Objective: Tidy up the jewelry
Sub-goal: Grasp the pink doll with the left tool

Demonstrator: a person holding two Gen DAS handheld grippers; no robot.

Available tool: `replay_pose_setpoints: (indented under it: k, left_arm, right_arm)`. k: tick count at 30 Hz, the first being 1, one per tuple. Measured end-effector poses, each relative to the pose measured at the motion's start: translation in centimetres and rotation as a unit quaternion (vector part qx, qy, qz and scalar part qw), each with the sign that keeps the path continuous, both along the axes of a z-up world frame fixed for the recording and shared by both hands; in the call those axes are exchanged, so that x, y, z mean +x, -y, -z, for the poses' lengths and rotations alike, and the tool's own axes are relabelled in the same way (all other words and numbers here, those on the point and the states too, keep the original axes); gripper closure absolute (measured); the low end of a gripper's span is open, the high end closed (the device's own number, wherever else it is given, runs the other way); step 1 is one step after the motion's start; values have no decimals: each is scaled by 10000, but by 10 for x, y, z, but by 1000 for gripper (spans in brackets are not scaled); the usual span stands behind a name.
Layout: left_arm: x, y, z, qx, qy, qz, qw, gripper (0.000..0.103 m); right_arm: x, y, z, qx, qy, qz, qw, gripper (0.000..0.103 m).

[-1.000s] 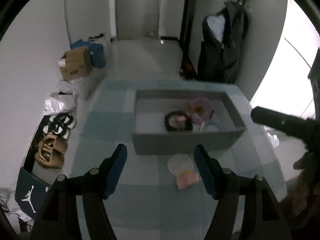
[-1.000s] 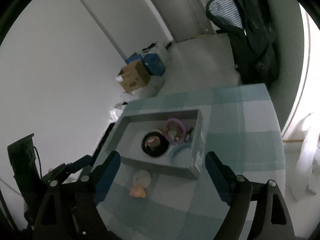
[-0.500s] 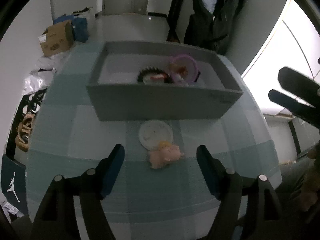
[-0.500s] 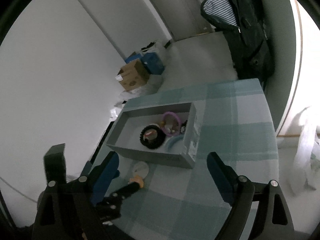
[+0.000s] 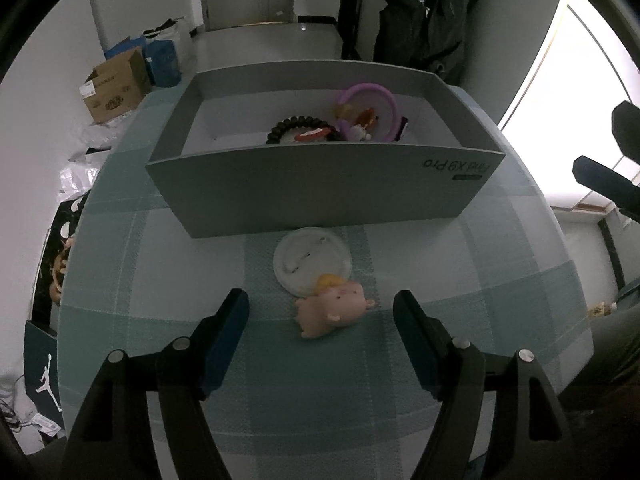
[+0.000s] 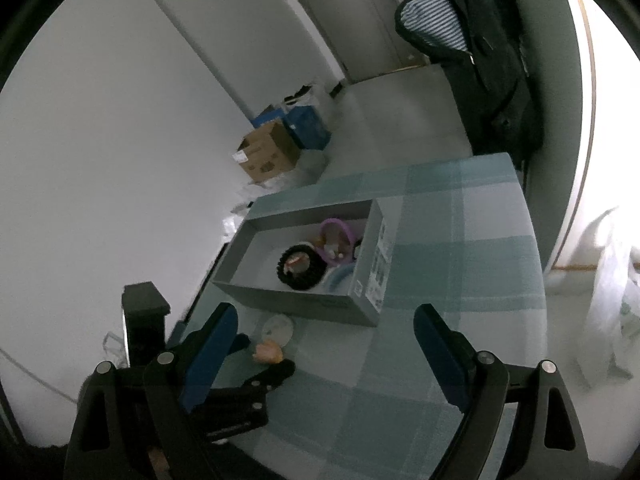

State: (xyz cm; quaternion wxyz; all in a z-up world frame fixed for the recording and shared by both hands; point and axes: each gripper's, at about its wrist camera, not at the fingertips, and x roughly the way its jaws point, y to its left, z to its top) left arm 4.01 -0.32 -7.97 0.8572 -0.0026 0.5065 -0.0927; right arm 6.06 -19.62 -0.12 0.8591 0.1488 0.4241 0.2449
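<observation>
A pink pig charm (image 5: 332, 312) lies on the checked cloth, touching a white round badge (image 5: 312, 266) just behind it. My left gripper (image 5: 320, 312) is open and low over the cloth, its blue pads on either side of the pig without touching it. Behind stands a grey box (image 5: 320, 196) holding a black bead bracelet (image 5: 300, 126) and a purple ring (image 5: 372, 100). My right gripper (image 6: 324, 328) is open and empty, hovering to the right of the box (image 6: 296, 300). In its view, the left gripper's fingers (image 6: 276, 372) flank the pig (image 6: 269, 351) by the badge (image 6: 278, 326).
The round table's teal checked cloth (image 5: 500, 280) extends right of the box. On the floor at the left are a cardboard box (image 5: 116, 88), plastic bags, shoes and a dark bag (image 5: 40, 372). A dark coat (image 5: 420, 12) hangs behind the table.
My left gripper has come down and tilted towards the table, so the pig now lies between its fingers. In the right wrist view the left gripper has moved in beside the pig.
</observation>
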Motion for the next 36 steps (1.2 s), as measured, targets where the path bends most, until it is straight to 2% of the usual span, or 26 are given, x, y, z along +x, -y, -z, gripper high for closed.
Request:
replay_pose_setpoints:
  k: [3,5,8,10,15,20,24,29,36]
  left_arm:
    - [2,-5,0,-155,-31,-28,9999,35]
    - [5,-7,-1,-118,-29,-59,9999,52]
    - [6,-7,0,-93,-65,-39,9999,72]
    - [7,-8,-1,-216,-146,-6,9997,80]
    - [8,-8,-4,-389,-203,111,9990,80]
    - [1,-11,-26,-428,110,256,9987,80]
    - [-7,-32,-57,-820,561,134,9950,80]
    - [-11,-49,-75,-619,921,-173,9937,80]
    - [-2,-70,-83,-925,1118,-324,9889,80]
  right_arm:
    - [0,2,-2,53,34,9,10000,13]
    - [0,1,-2,46,31,5,10000,13]
    - [0,0,-2,47,26,-16,10000,13]
    - [0,-1,-2,32,26,-24,10000,13]
    - [-1,-1,2,-3,-9,-14,10000,13]
    - [-1,-6,11,-95,-113,-51,9999,13]
    - [-4,-12,18,-163,-133,-124,9997,13]
    - [-6,-29,31,-258,-283,-409,9984,13]
    - [-8,-62,41,-393,-297,-844,9952,13]
